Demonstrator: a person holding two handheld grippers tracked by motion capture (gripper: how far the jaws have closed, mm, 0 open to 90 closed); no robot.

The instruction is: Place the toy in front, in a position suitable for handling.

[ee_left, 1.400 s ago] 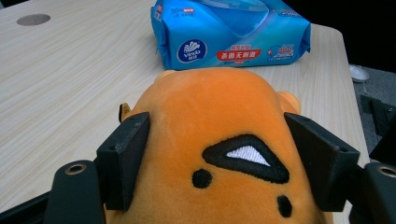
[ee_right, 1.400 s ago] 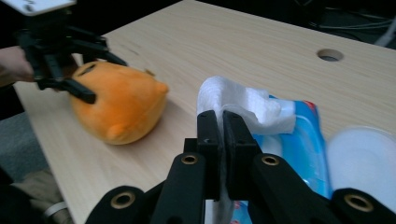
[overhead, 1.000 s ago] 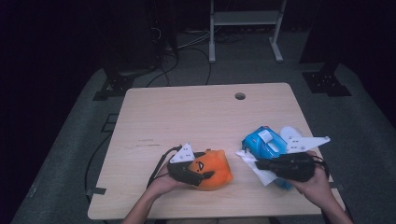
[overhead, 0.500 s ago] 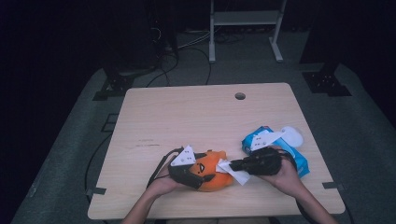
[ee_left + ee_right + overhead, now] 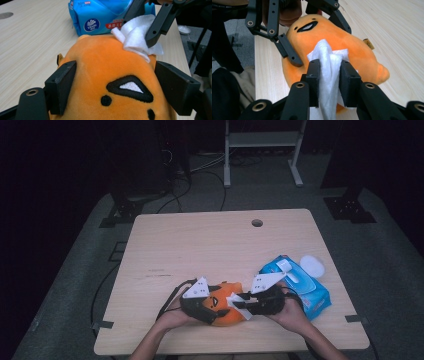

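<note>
We see the orange plush (image 5: 227, 306) lying near the front edge of the table (image 5: 200, 245), a little right of its middle. The left gripper (image 5: 115, 90) clasps it: its two black jaws stand fairly wide, one pressed against each side of the soft body, just beside the stitched face. These jaws have just been opening a bit further, with the plush between them and the pads on its flanks.

The right gripper (image 5: 329, 75) comes in from the right and pinches a white wipe (image 5: 327, 62). Its jaws stand only narrowly apart, with the folded wipe bunched between the pads; they have just been opening, and the wipe is in the gap. The free end of the wipe rests on the top of the plush, touching the orange fabric. In the left gripper view, the same wipe (image 5: 136, 37) lies on the far side of the plush under the other gripper's black fingers.

The blue wipe pack (image 5: 300, 282) lies on the table just right of the plush, behind the right hand (image 5: 292, 315). The left hand (image 5: 172, 317) sits at the near edge.
</note>
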